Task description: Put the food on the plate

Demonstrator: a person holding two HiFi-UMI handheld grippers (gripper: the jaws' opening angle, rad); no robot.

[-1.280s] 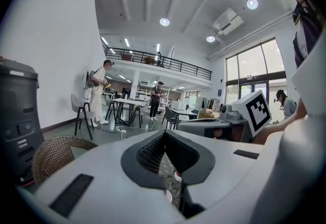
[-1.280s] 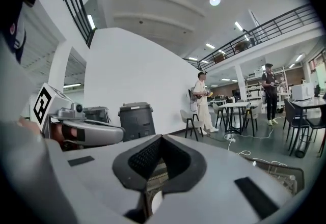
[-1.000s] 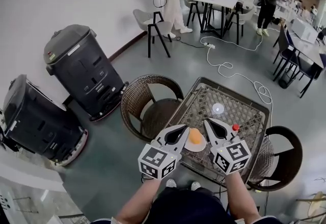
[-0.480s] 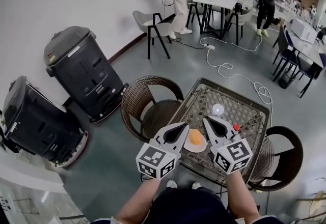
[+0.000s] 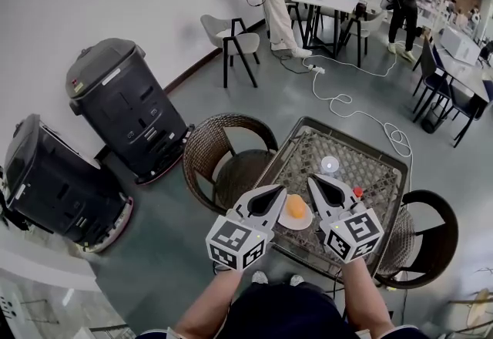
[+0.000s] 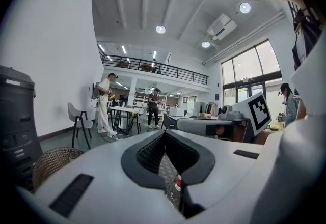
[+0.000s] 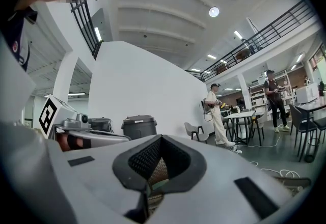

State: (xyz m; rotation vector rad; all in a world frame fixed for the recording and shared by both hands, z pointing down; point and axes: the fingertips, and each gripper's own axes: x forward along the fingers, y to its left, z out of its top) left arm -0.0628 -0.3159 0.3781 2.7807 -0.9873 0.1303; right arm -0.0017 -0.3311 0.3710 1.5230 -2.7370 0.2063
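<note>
Right gripper (image 7: 161,139) at lower centre, jaws pressed together — grey bin (image 7: 139,126) just above, person in white (image 7: 216,113) farther right.

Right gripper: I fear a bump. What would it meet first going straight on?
Probably nothing near: the right gripper points out above the wicker table, the plate off to its left. Beyond, the way looks free to the white wall; depth is unclear.

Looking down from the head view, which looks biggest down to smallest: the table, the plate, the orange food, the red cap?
1. table
2. plate
3. orange food
4. red cap
All sit close together on the table, so nearness barely affects the order.
</note>
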